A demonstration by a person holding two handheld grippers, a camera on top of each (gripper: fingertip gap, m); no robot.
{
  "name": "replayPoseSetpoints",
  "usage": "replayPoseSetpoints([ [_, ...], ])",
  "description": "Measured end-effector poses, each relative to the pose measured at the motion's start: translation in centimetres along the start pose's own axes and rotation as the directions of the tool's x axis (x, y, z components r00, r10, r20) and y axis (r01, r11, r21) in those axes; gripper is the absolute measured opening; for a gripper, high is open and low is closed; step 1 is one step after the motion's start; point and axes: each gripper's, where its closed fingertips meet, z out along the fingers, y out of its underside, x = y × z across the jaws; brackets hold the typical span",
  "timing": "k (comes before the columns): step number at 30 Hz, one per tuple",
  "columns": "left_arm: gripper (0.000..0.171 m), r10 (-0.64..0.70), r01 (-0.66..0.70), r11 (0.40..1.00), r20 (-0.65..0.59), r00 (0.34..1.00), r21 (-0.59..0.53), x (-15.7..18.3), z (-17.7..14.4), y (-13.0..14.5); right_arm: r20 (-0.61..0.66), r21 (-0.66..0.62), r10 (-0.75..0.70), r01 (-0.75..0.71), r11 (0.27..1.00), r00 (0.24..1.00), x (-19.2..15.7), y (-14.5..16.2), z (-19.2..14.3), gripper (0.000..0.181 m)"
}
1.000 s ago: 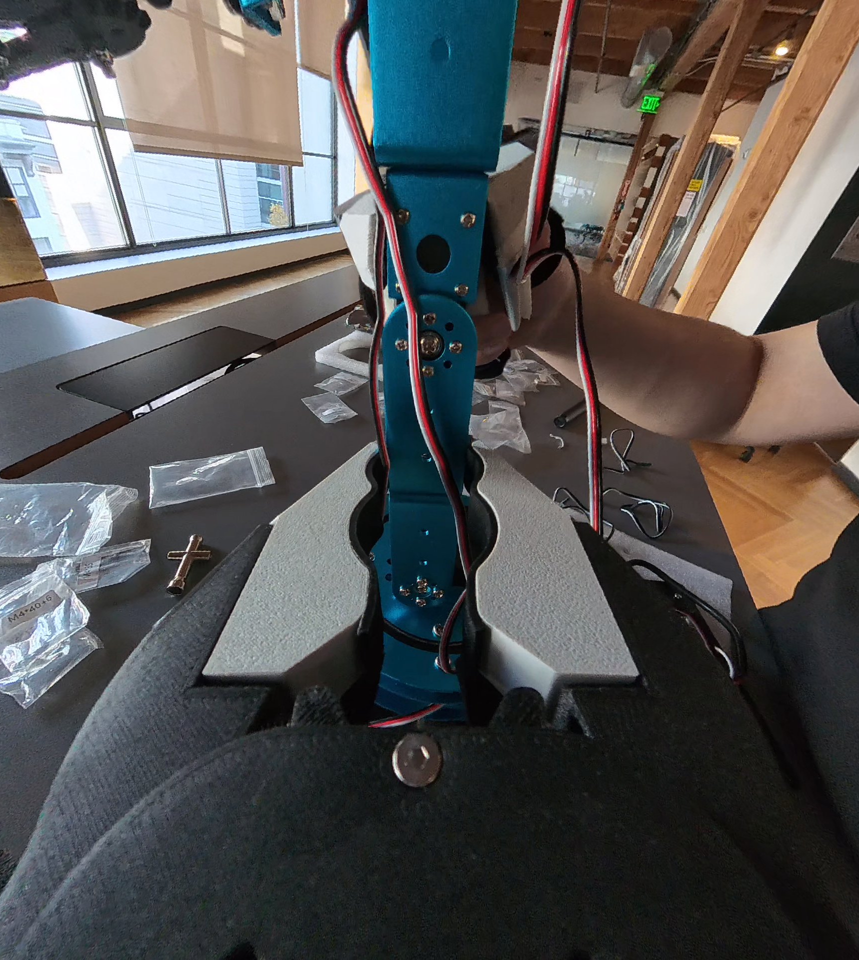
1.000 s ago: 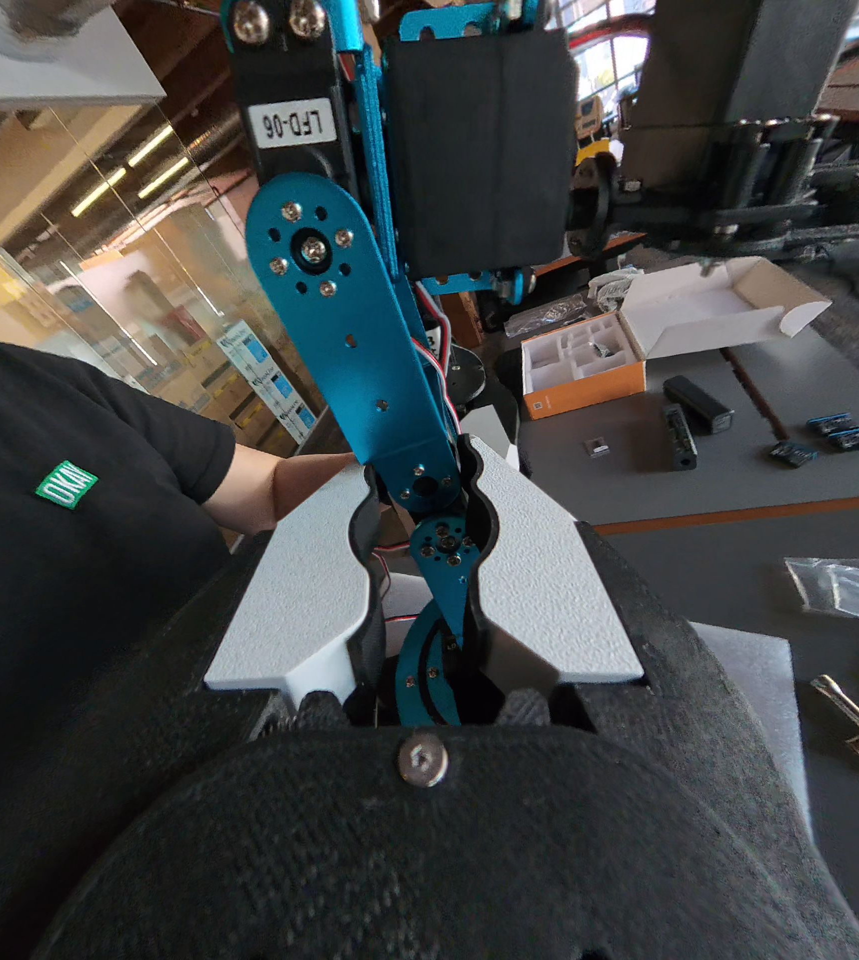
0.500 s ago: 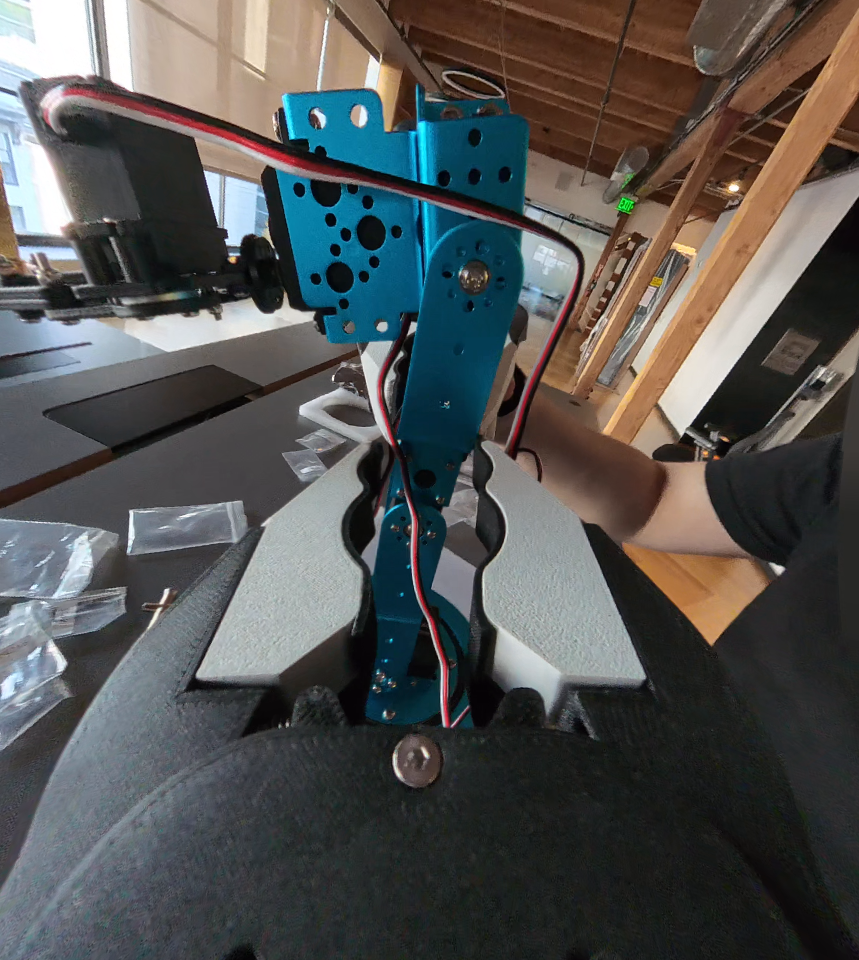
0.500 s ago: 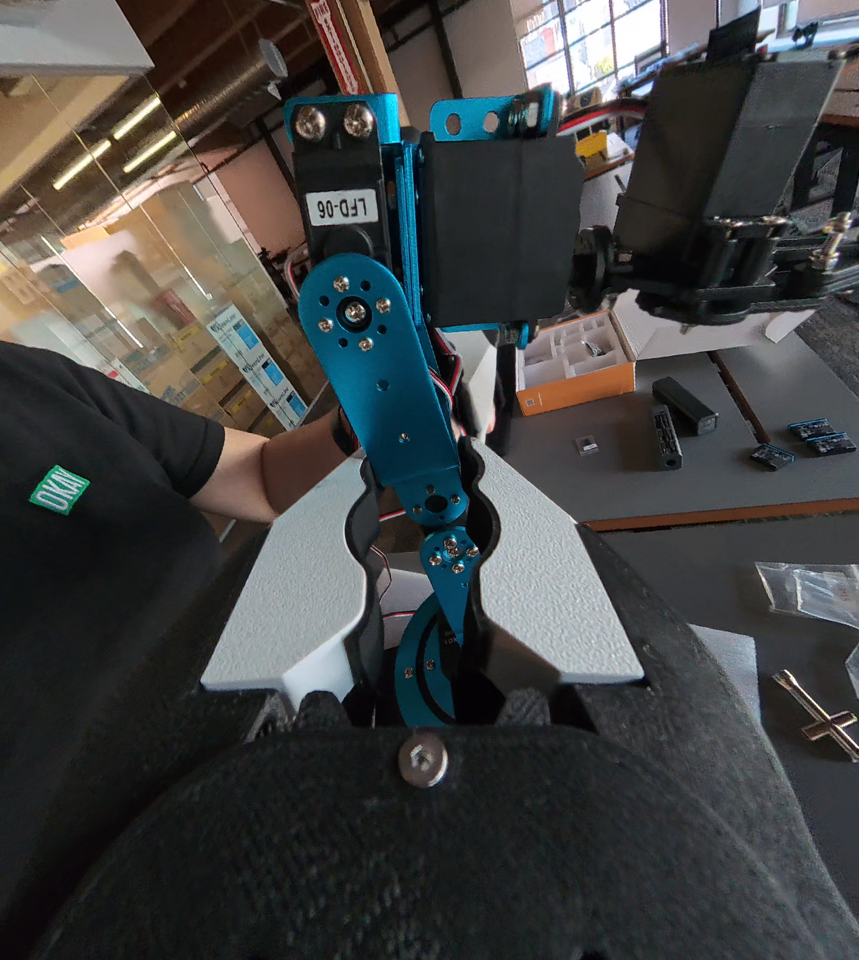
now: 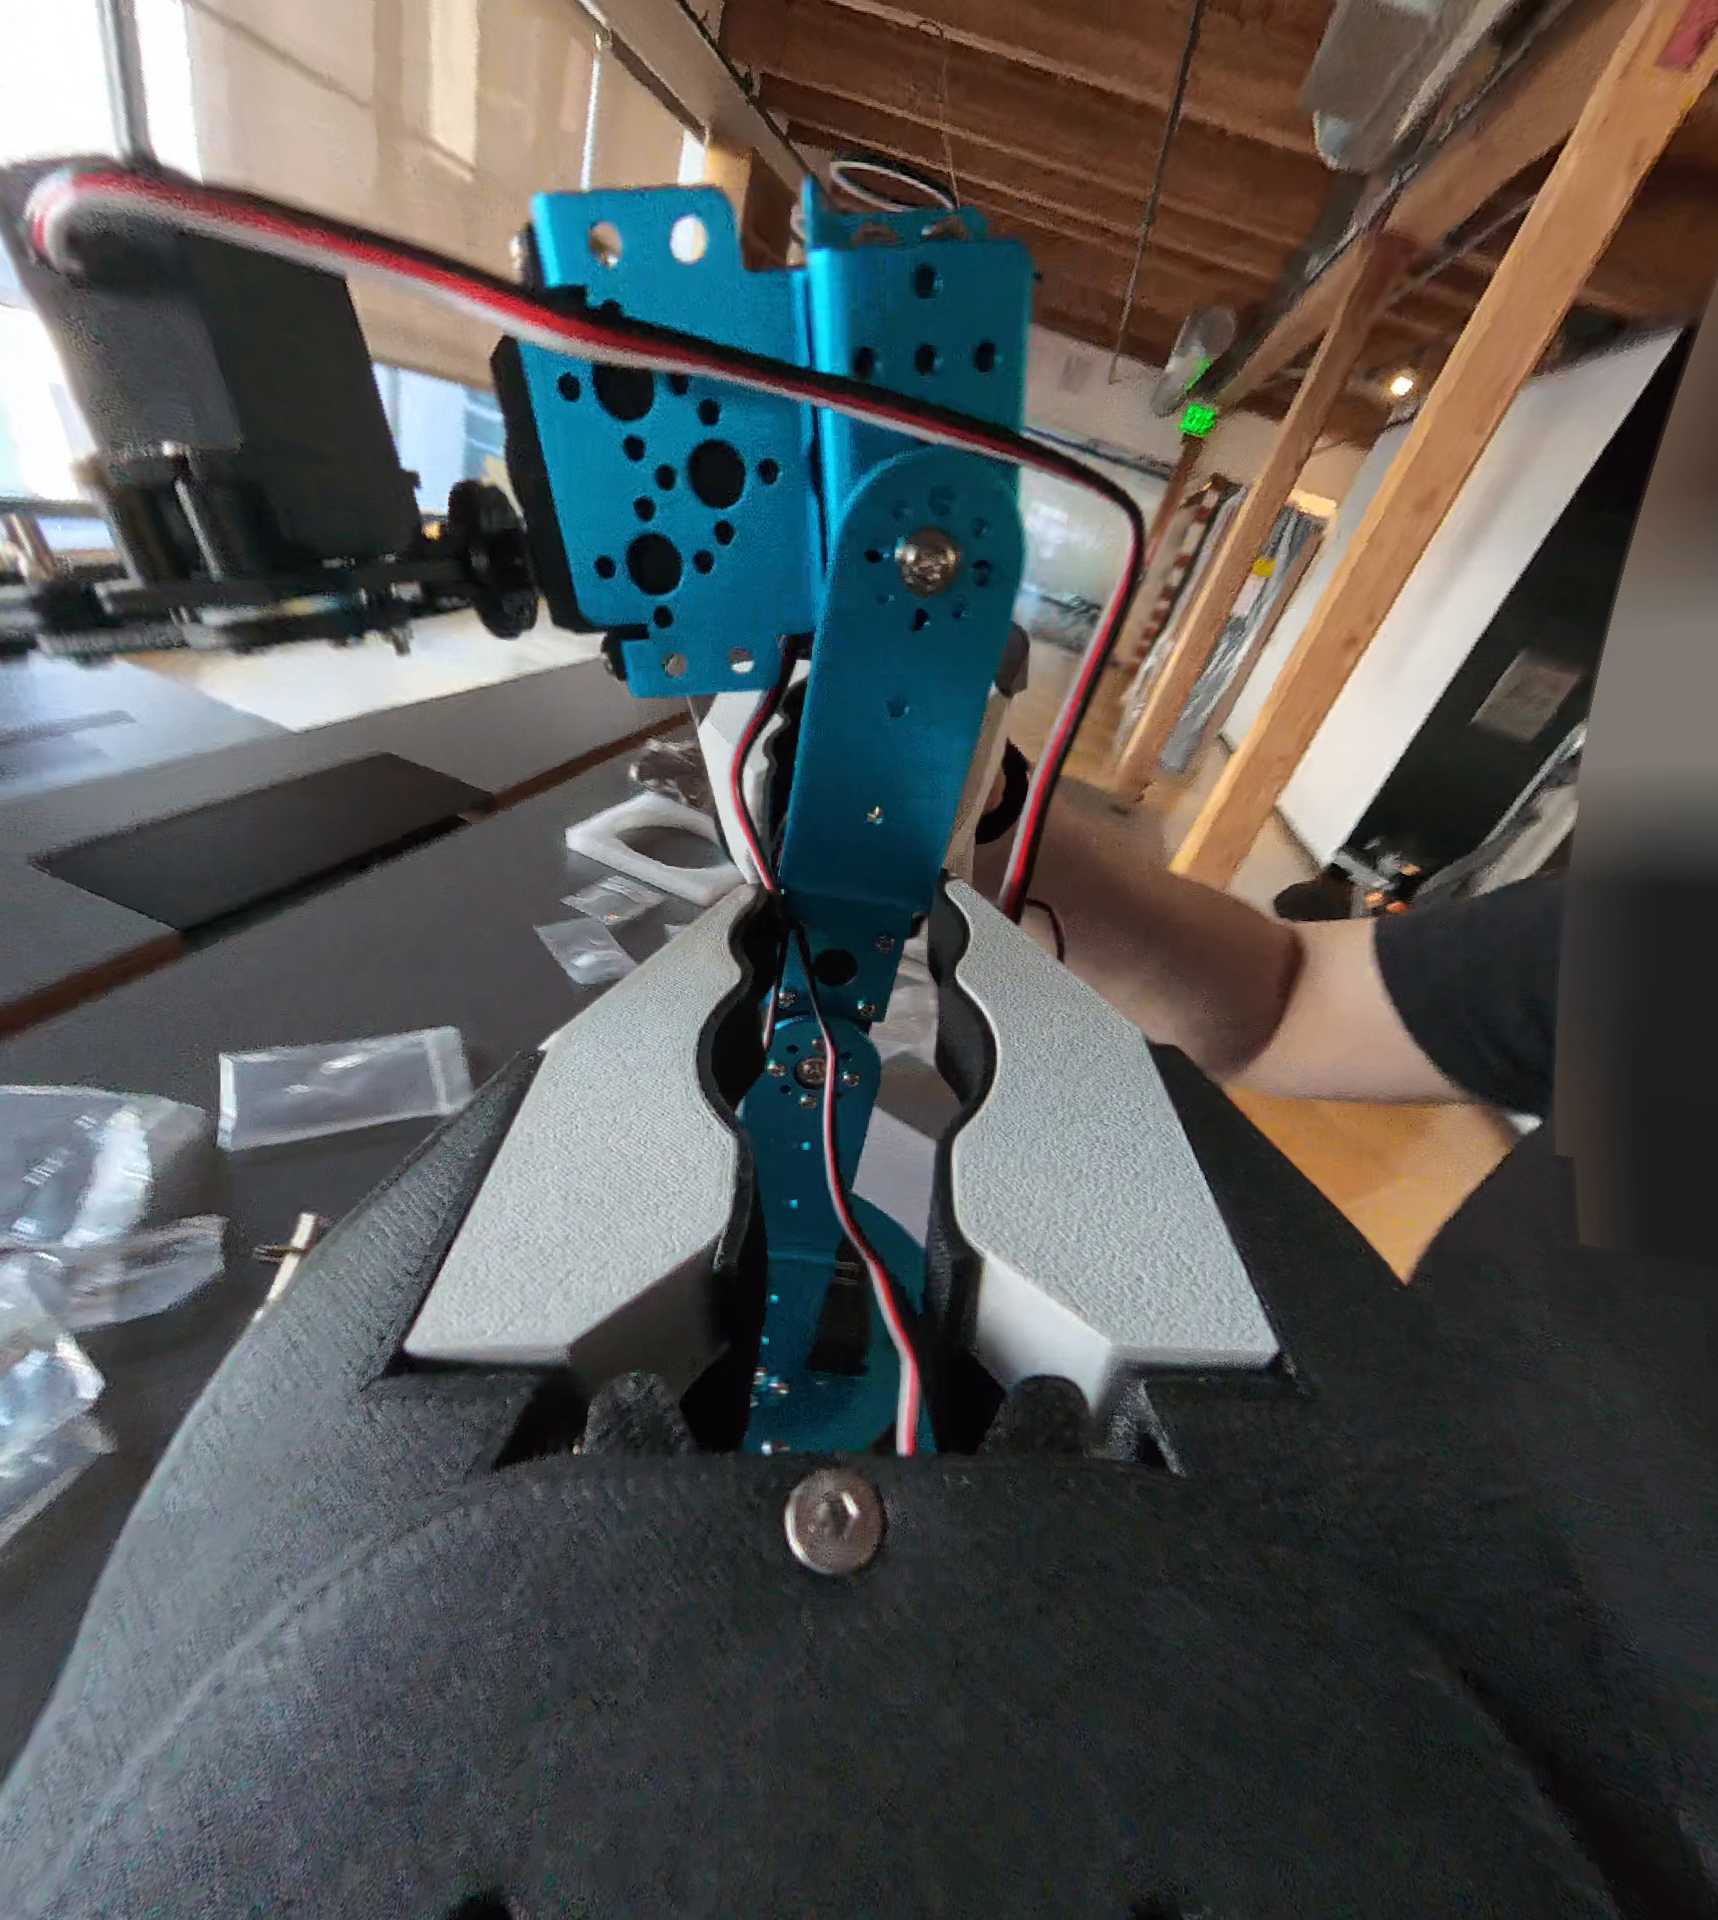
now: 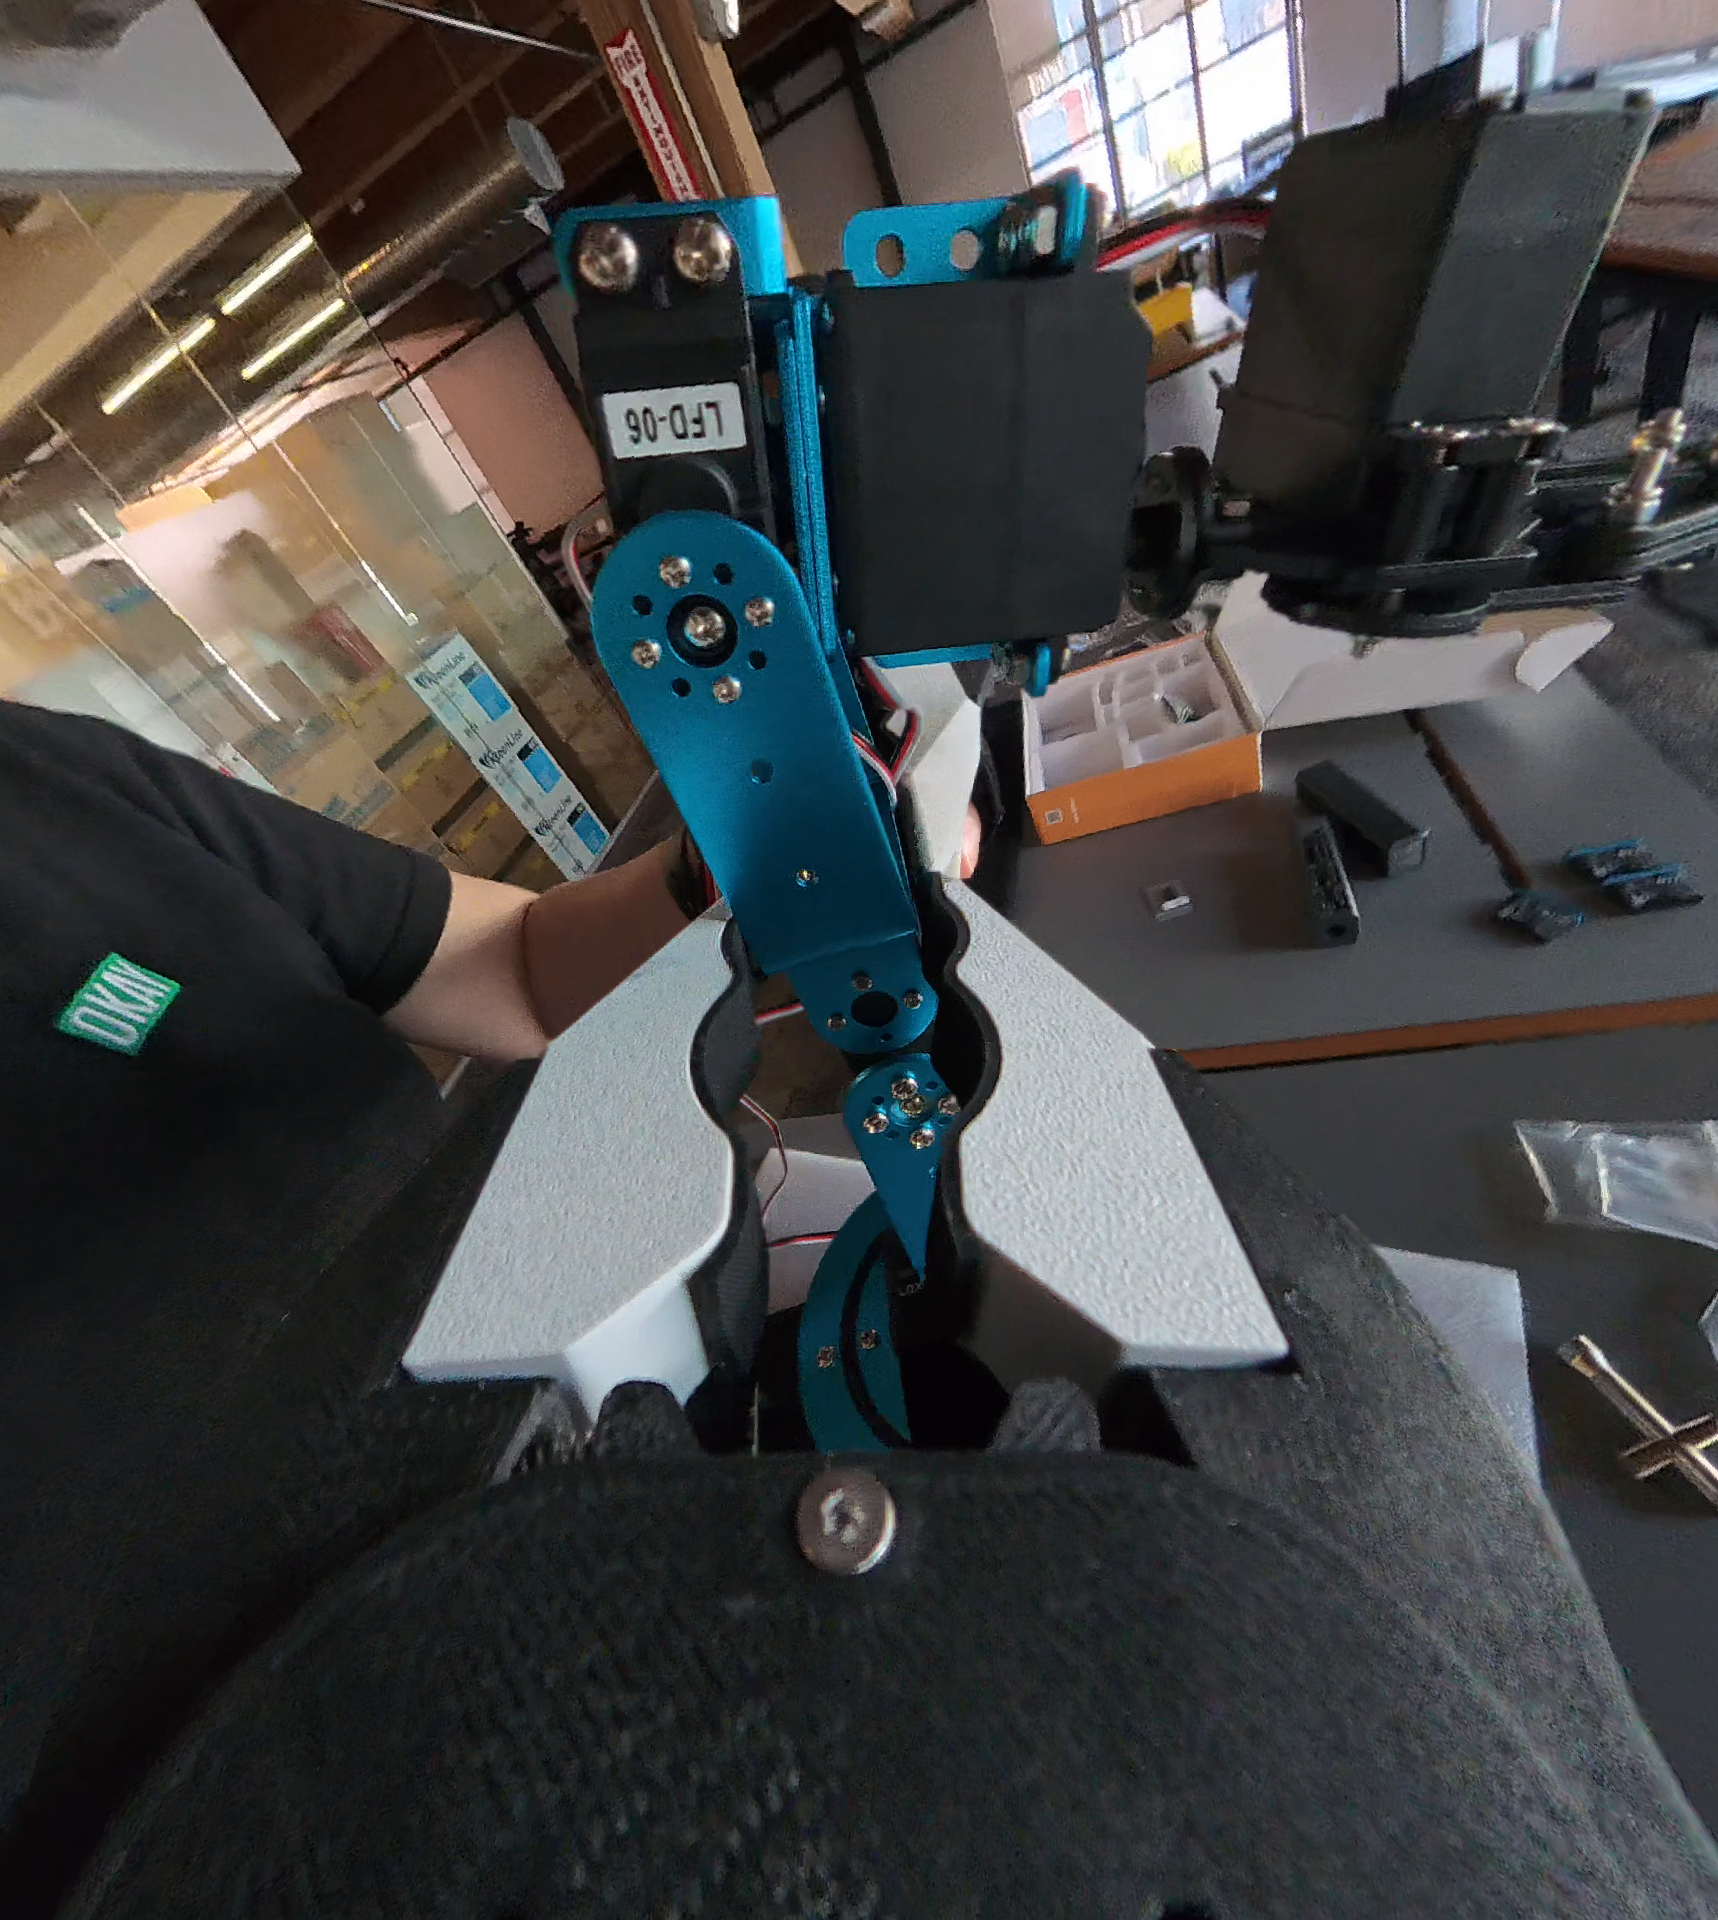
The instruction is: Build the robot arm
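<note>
The left tongs are drawn narrow around the lower links of a blue metal robot arm, whose striped wire loops over its top and down between the grey fingers. The right tongs grip the same blue arm from the opposite side, also narrow, pinching its lower joint.

On the dark bench to the left of the left tongs lie clear plastic bags and a white foam piece. The person's bare forearm reaches in behind the blue arm.

Only the right view shows the black motor blocks, one bearing a white sticker with printing, a green patch with lettering on the person's black shirt, an open orange-and-white box, small black parts, and a cross-shaped metal wrench. A black clamp assembly juts sideways from the arm's top; the left view shows it at the far left.
</note>
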Motion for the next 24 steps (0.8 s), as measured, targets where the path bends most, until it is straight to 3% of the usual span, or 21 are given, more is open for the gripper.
replayPoseSetpoints([
  [12,0.024,0.257,-0.256,0.966,0.047,0.965,-0.027,0.24,-0.09,0.27,0.002,0.059,-0.225,0.225,0.973,0.974,-0.73,-0.05,-0.08,0.027],
  [17,0.025,0.046,-0.046,0.999,-0.019,0.999,-0.009,0.19,-0.06,0.26,0.021,0.041,-0.108,0.107,0.993,0.994,-0.39,-0.02,-0.04,0.026],
  [24,0.028,-0.165,0.165,0.986,-0.02,0.986,0.013,-0.28,-0.12,0.09,0.004,0.018,0.054,-0.054,0.998,0.999,0.23,-0.04,0.0,0.027],
])
